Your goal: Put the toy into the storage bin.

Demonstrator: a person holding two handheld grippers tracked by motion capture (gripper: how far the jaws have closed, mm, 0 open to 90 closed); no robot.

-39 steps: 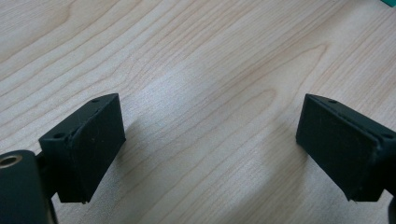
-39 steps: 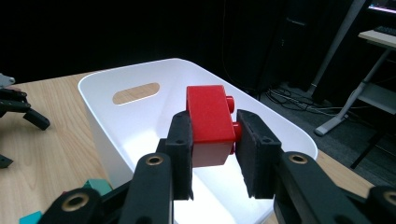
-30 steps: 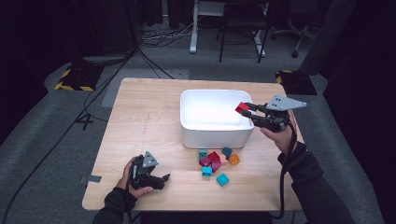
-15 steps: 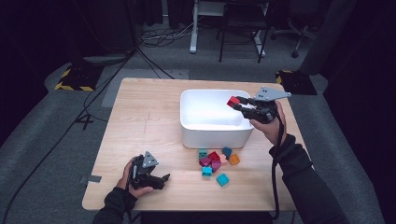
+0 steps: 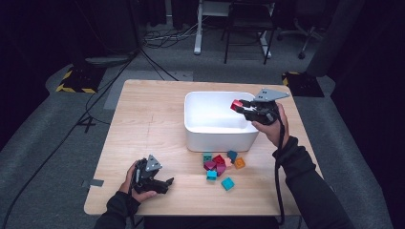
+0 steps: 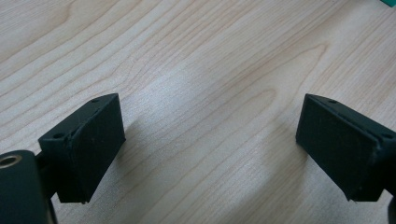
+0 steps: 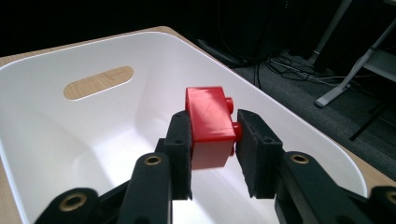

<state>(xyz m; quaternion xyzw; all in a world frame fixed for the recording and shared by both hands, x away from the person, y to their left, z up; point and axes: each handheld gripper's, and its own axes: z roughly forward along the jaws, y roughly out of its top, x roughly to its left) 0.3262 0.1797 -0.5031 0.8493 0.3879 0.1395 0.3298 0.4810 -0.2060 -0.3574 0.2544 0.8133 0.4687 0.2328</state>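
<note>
My right gripper (image 5: 240,106) hangs over the right side of the white bin (image 5: 219,138) with a red brick (image 5: 235,105) between its jaws. In the right gripper view the red brick (image 7: 210,123) sits between the pads of the right gripper (image 7: 212,140). One pad lies on its flat side and the other touches its studs. The jaws have just been opening a little, with the brick still between them, above the bin's bare white inside (image 7: 70,135). Near the table's front left edge, my left gripper (image 5: 167,182) rests open, nothing between its jaws (image 6: 210,149).
Several loose bricks (image 5: 218,162) in teal, red, pink and orange lie in front of the bin, with a teal brick (image 5: 228,183) nearest the front. Bare wooden table (image 5: 143,124) stretches left of the bin. Chairs and cables lie on the floor beyond the table.
My right gripper has carried the red brick leftward from beyond the bin's right rim to over the bin, sinking slightly. The left gripper has stayed put.
</note>
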